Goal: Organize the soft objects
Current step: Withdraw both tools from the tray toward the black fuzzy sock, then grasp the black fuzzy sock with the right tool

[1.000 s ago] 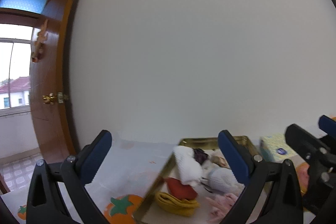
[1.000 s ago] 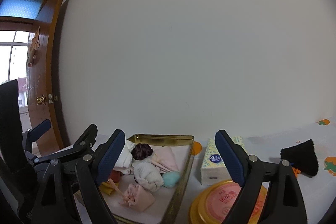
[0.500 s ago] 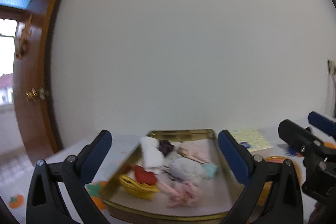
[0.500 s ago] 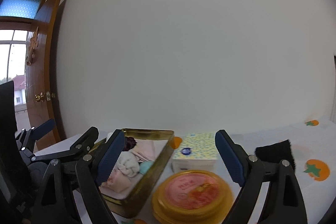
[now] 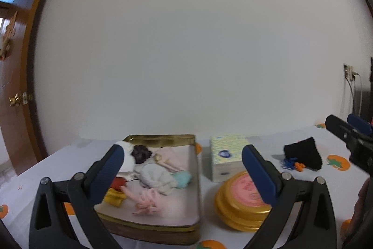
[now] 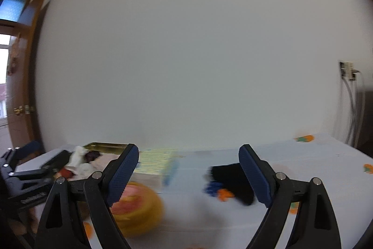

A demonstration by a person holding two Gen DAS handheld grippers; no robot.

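We hold both the left gripper (image 5: pixel 181 172) and right gripper (image 6: pixel 188 175) wide open, empty. Next: reach the black pouch (image 6: pixel 233 179), then carry it to the tin (image 5: pixel 163 139).

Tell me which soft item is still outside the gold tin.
The black knitted piece, lying on the tablecloth right of the tissue box. The other soft items all sit inside the gold tin.

On the pumpkin-print tablecloth (image 5: pixel 268 139), an open gold metal tin (image 5: pixel 160 137) holding rolled soft cloths (image 5: pixel 156 175) sits left — a patterned tissue box (image 5: pixel 227 153) beside it, a round yellow lidded tin (image 5: pixel 240 198) in front, a black knitted pouch (image 5: pixel 303 154) to the right.
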